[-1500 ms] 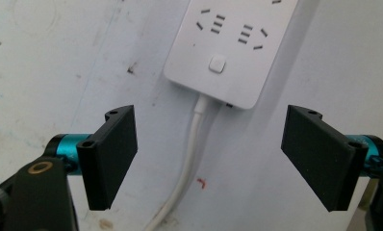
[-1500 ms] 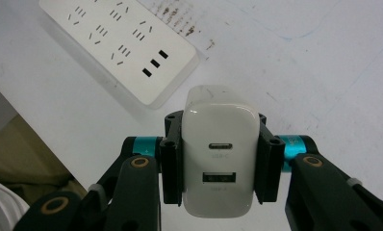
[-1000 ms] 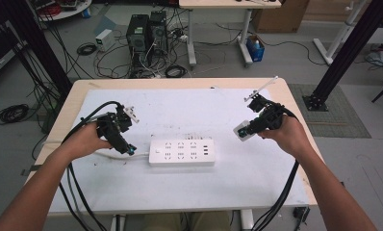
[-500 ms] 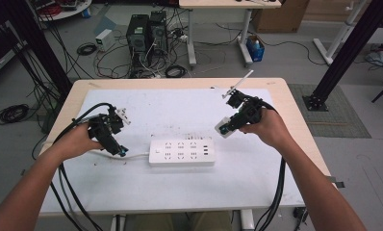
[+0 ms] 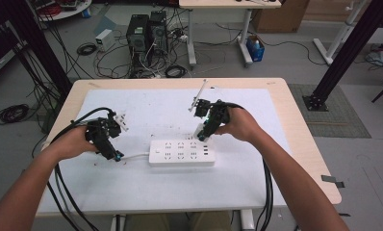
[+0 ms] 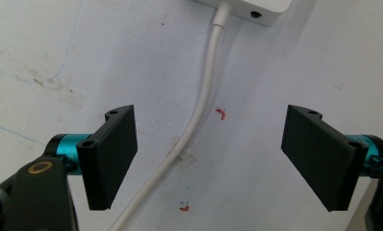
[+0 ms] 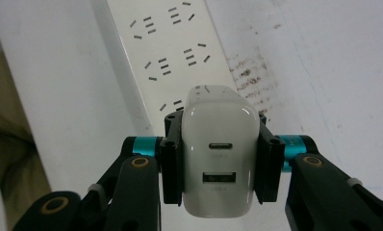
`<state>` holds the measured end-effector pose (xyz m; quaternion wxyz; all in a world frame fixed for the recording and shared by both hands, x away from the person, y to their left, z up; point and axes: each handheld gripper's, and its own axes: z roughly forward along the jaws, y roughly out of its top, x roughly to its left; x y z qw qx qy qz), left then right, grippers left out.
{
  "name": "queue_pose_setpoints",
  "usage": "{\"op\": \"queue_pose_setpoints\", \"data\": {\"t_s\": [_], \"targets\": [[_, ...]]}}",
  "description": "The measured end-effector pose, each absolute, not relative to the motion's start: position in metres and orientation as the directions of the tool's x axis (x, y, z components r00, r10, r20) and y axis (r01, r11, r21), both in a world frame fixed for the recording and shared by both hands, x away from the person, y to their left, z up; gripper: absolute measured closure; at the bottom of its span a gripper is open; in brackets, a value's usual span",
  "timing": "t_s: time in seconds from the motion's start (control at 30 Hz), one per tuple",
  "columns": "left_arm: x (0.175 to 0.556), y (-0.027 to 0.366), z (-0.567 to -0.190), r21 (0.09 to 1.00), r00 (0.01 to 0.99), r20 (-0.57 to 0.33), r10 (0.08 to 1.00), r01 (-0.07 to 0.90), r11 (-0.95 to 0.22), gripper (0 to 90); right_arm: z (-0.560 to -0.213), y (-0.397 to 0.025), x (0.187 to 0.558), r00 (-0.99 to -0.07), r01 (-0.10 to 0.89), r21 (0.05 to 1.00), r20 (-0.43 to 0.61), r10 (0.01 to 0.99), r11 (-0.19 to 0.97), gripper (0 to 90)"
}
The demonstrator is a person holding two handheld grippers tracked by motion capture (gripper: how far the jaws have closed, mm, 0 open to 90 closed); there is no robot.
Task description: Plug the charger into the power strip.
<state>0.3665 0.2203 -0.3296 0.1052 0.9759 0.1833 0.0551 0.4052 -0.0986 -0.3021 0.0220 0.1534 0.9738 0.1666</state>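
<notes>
A white power strip [image 5: 181, 152] lies in the middle of the white table, its sockets [image 7: 170, 45] facing up. My right gripper [image 5: 202, 134] is shut on a white USB charger [image 7: 220, 161], held just above the strip's right end. The charger's two USB ports face the camera in the right gripper view. My left gripper [image 5: 113, 155] is open, low over the table at the strip's left end. Its jaws stand wide apart on either side of the strip's white cable [image 6: 199, 113], without touching it. The strip's end [image 6: 249, 8] shows at the top of the left gripper view.
Small red marks [image 6: 221, 112] dot the stained white table cover [image 5: 146, 106]. Black cables trail from both grippers off the table's near edge. Beyond the far edge, computer towers [image 5: 146, 31] and loose cables sit on the floor. A black frame post [image 5: 346, 48] stands at the right.
My right gripper has carried the charger leftward and down, from the table's right side to just over the strip's right end. The left gripper has stayed near the strip's cable.
</notes>
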Motion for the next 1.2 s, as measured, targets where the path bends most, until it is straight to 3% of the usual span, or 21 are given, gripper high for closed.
{"op": "queue_pose_setpoints", "data": {"t_s": [0.23,0.77,0.97,1.2], "targets": [[0.369,0.224,-0.333,0.24,0.917,0.061,0.394,0.369,-0.898,20.4,-0.324,-0.071,0.404,-0.983,0.151,0.239,-0.07,0.173,0.959,62.3],[0.369,0.224,-0.338,0.268,0.908,0.045,0.416,0.391,-0.881,20.4,-0.353,-0.047,0.408,-0.995,-0.025,0.119,-0.098,-0.013,0.993,62.5],[0.368,0.225,-0.34,0.272,0.904,0.038,0.426,0.4,-0.875,20.4,-0.361,-0.041,0.413,-0.997,-0.028,0.065,-0.07,-0.023,0.998,62.7],[0.368,0.227,-0.345,0.27,0.905,0.027,0.424,0.401,-0.875,20.4,-0.361,-0.041,0.422,-1.0,0.016,0.081,-0.018,0.018,0.997,62.9]]}}
